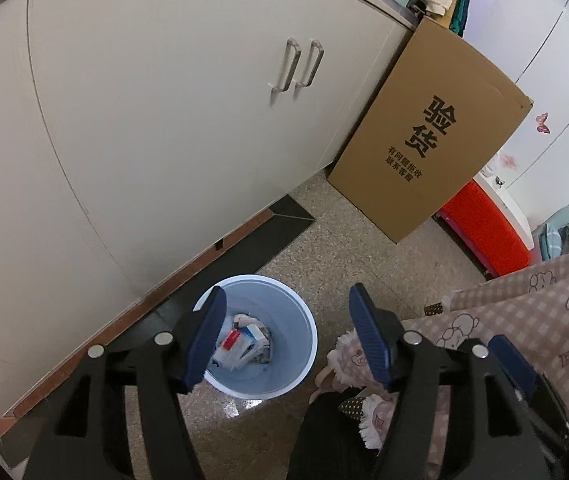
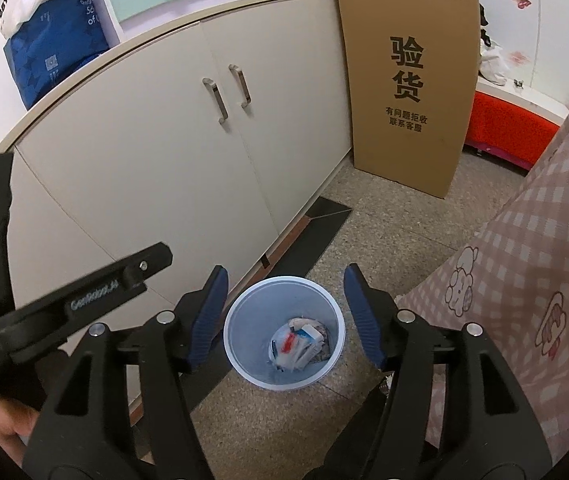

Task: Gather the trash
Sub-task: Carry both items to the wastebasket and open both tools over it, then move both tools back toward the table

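- My left gripper point(image 1: 288, 336): jaws released, spread wide, blue ribbed pads point(image 1: 368, 336) holding nothing, touching nothing.
- My right gripper point(image 2: 286, 316): jaws also released, wide apart, nothing between the pads, no contact with anything.
- Both grippers hang above the round pale-blue plastic waste bin with white rim point(image 1: 304, 320), both pointing down at it; in the right wrist view the bin point(image 2: 240, 320) sits in the gap between the pads.
- Trash: crumpled white wrappers and packets with red and blue print point(image 1: 244, 342) lie at the bottom of the bin; same pile in the right view point(image 2: 300, 344). Print too small to read.
- Bin stands on the speckled stone floor point(image 1: 348, 248), just beside the base of the cream two-door cabinet with metal bar handles point(image 1: 164, 120).
- Tall brown cardboard box point(image 2: 408, 80) leans upright against the cabinet end; big black characters read "验货", the smaller lines under them are too fine for me to read surely.
- The left gripper's black body shows at the left of the right view, lettering "GenRobot.AI" point(image 2: 94, 294) on it.
- White and blue bag point(image 2: 44, 24) on the bench top over the cabinet, partial text "OBBY".
- Pink checked cartoon-print fabric point(image 2: 524, 280) to the right of the bin, near it.
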A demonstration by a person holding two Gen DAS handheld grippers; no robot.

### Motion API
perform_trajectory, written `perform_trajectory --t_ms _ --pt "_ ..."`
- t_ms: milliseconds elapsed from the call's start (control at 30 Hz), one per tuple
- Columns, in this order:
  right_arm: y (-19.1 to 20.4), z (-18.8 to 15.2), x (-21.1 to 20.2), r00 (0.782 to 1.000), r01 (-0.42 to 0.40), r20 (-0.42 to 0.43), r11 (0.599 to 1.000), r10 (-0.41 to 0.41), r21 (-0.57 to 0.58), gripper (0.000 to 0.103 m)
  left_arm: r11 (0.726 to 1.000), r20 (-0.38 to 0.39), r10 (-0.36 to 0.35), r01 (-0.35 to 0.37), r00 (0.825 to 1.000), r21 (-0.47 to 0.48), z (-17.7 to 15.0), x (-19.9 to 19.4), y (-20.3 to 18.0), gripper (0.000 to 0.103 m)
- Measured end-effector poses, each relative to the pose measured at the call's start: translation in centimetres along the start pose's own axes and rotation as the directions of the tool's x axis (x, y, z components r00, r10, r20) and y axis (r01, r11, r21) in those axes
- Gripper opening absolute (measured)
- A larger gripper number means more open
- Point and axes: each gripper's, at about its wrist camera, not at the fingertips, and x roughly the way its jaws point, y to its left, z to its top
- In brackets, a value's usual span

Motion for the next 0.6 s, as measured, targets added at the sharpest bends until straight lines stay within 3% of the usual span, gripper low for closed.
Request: perform_trajectory --t_ms 267,600 --pt "-0.5 0.7 -4.2 0.998 -0.003 0.069 1.000 0.002 0.015 0.062 0.999 0.050 -0.032 0.031 0.998 0.028 -0.4 -4.1 -1.5 0.064" --pt "-3.0 1.5 -14.1 0.973 0.011 0.229 0.998 -0.026 0.066 0.065 0.984 0.158 -0.133 0.112 0.978 0.138 -1.3 -11.8 -7.3 0.067"
